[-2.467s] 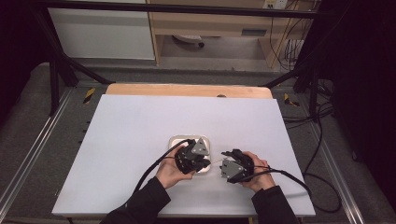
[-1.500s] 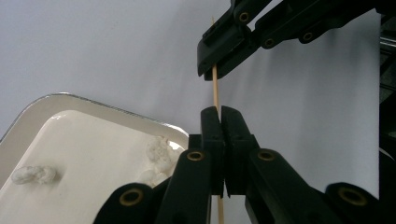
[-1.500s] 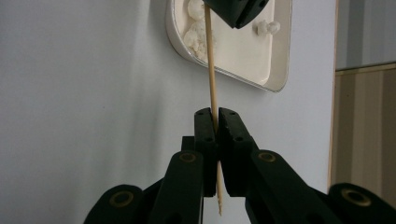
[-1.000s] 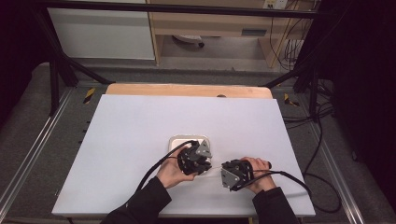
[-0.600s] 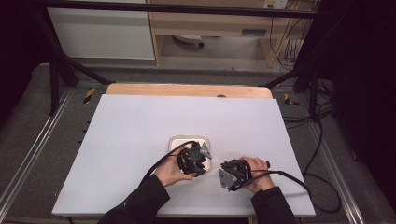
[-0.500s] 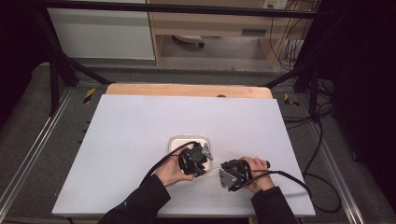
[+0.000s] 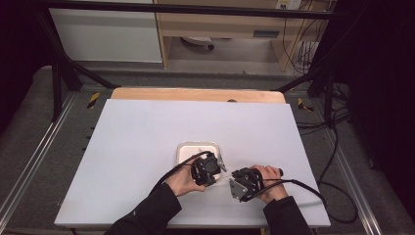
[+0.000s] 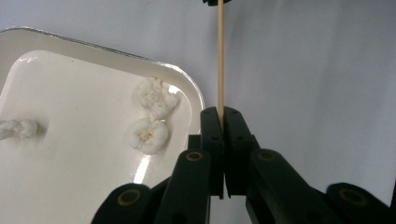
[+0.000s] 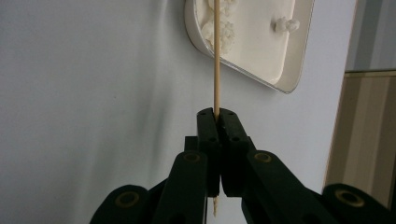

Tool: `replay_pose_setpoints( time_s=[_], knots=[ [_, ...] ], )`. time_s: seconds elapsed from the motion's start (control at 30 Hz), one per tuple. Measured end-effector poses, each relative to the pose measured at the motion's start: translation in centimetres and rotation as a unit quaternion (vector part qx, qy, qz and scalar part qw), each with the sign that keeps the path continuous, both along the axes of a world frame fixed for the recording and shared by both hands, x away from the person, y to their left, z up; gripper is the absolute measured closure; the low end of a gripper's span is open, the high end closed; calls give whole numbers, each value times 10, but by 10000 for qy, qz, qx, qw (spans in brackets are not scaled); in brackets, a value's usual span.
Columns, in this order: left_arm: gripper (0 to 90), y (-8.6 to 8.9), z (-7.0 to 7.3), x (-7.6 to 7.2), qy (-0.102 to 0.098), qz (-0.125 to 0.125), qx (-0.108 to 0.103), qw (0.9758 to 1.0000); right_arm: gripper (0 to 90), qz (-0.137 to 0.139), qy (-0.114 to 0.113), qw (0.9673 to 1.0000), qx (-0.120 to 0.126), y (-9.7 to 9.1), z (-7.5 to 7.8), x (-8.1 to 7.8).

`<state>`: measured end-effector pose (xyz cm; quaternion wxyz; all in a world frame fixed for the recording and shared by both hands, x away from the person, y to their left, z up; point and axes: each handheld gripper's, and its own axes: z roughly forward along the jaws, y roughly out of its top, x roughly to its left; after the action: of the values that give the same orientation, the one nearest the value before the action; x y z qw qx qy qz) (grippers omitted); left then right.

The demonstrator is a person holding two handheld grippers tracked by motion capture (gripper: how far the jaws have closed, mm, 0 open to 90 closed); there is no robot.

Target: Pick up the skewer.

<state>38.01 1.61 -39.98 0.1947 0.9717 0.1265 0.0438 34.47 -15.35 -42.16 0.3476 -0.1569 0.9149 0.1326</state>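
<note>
Both claws are clenched on one thin wooden skewer: the left claw grips it near one end, its jaws having just been closing onto the stick, and the right claw pinches it near the other end, with a short pointed tip poking out behind its jaws. In the high view the skewer runs as a pale line between the left claw and the right claw, so its long axis lies straight from one claw to the other, just beside the near right corner of the white tray. From the left claw the tray sits close on the left, holding two white lumps of food near its corner and a third lump well apart from them. The left claw is the nearer one to the tray; seen from the right claw, the skewer points across the tray's corner over the lumps. The tabletop is plain white, with a wooden edge at its far side. Around it are a dim room, black frame posts, cables right of the tabletop, and a white cabinet beyond it.
</note>
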Motion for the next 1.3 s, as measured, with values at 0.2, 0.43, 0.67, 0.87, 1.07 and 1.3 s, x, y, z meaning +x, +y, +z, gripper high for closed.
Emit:
replay_pose_setpoints(
  time_s=[0.2,0.43,0.67,0.87,1.07,1.3],
  knots=[
    [887,1,1,-2,-87,28,-42,9999,892,-29,-5,10000,6,0,1,-1],
    [888,8,4,-4,-249,78,-154,9995,775,-279,127,9986,426,-3,6,-1],
    [888,27,6,-3,-370,254,-167,9989,478,-1244,538,9792,1509,-17,13,6],
    [887,49,7,-3,-430,467,-233,9977,287,-1910,929,9498,2297,-33,11,11],
    [887,73,9,-5,-493,727,-499,9949,182,-2555,1364,9167,2754,-44,3,15],
    [887,98,12,-12,-657,1071,-966,9874,92,-3159,1952,8760,3078,-50,-3,18]
  ],
)
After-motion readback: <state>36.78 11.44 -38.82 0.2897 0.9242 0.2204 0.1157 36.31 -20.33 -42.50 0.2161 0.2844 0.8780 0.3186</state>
